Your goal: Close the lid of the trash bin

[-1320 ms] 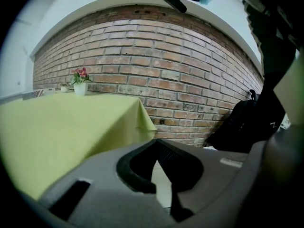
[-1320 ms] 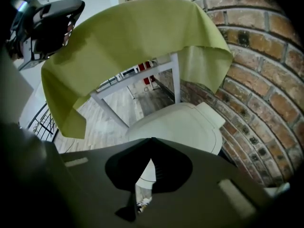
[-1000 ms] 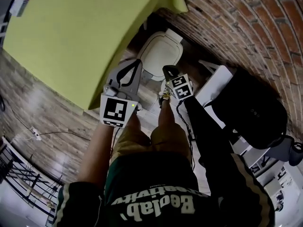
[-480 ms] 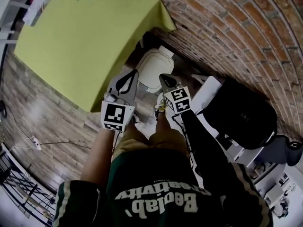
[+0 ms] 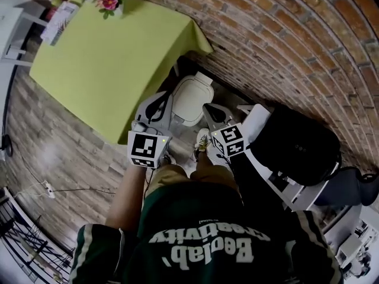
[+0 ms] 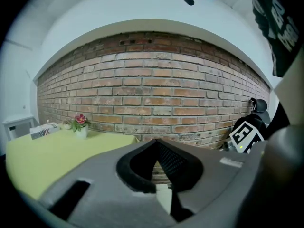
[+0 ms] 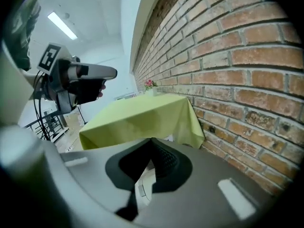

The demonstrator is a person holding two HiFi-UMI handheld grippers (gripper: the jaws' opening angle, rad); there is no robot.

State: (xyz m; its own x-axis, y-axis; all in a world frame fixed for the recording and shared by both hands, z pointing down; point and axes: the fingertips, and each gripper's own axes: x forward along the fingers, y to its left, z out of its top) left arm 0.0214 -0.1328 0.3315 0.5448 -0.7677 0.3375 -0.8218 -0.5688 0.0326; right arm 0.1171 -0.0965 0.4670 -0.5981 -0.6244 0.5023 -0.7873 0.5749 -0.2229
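Observation:
The white trash bin (image 5: 192, 100) stands on the floor between the draped table and the brick wall, its lid lying flat on top. My left gripper (image 5: 163, 97) hangs in the air to the left of the bin, jaws shut on nothing. On the bin's right side my right gripper (image 5: 208, 107) is also shut and empty. Neither touches the bin. In the left gripper view a strip of the white bin (image 6: 164, 199) shows below the closed left gripper (image 6: 156, 142). Under the closed right gripper (image 7: 151, 140), the right gripper view shows part of the bin (image 7: 144, 187).
A table with a yellow-green cloth (image 5: 100, 64) fills the left, with a flower vase (image 5: 109, 2) at its far edge. The brick wall (image 5: 284, 46) runs behind the bin. A black bag (image 5: 296, 147) sits at the right. A power strip and cable (image 5: 46, 188) lie on the wood floor.
The head view has pulled back, so the bin looks smaller and more of the table shows. Both grippers stay shut near the bin, and its lid stays down.

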